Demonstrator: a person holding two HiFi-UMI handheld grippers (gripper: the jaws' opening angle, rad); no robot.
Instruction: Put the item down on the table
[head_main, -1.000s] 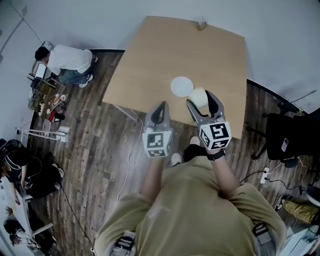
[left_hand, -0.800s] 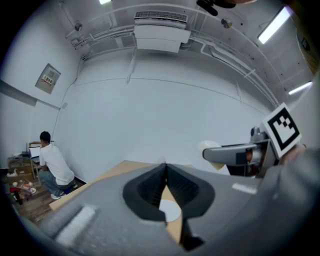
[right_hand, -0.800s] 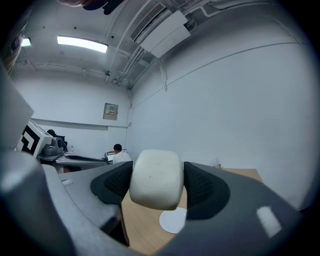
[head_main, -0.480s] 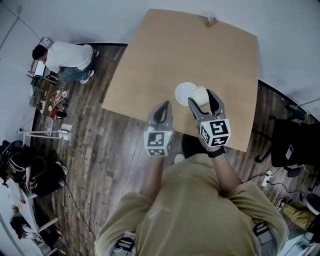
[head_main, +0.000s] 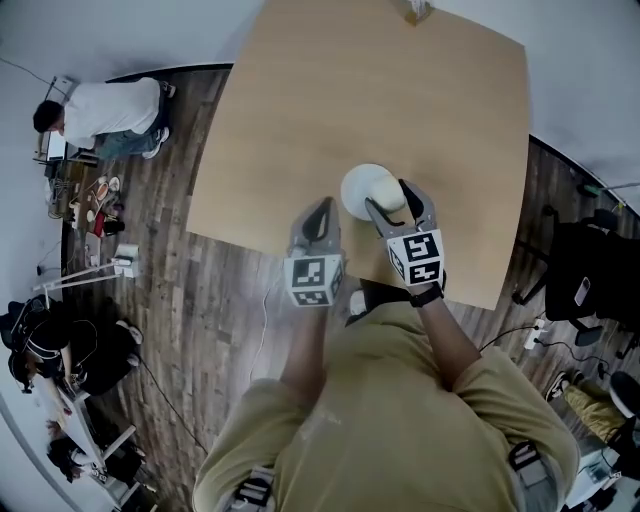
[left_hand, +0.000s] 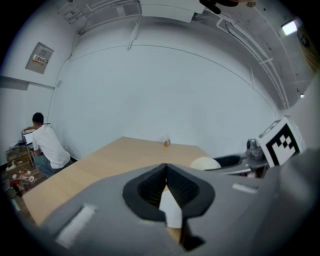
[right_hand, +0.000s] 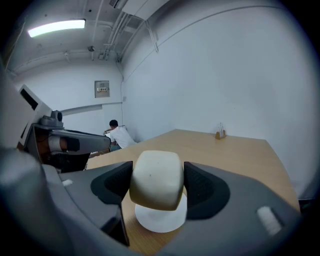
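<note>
The item (right_hand: 156, 179) is gripped by the right gripper (head_main: 388, 196), whose jaws are set partly apart and pressed against its two sides. It is carried clear of the table (head_main: 300, 110), over the near part of the top. The putting-down is therefore judged to be at its approach, with nothing released yet.

Just below the jaws and slightly ahead of them, a white plate (right_hand: 159, 217) is seen lying flat on the wood. Whether the plate or the bare wood is meant as the resting place cannot be told. Bare wood is available just to the right of the jaws.

The next move is judged to call for a lowering until the underside is borne by a surface. A parting of the jaws and a straight withdrawal would then be needed, so that the item is not dragged.

The item is seen as a cream, matt, rounded block with softened corners and a few faint specks. The gap between the jaws is filled by it, and no denting is seen at the contact.

The left gripper (left_hand: 166, 172) is held beside the right one, on its left, with its jaws closed together on nothing.
</note>
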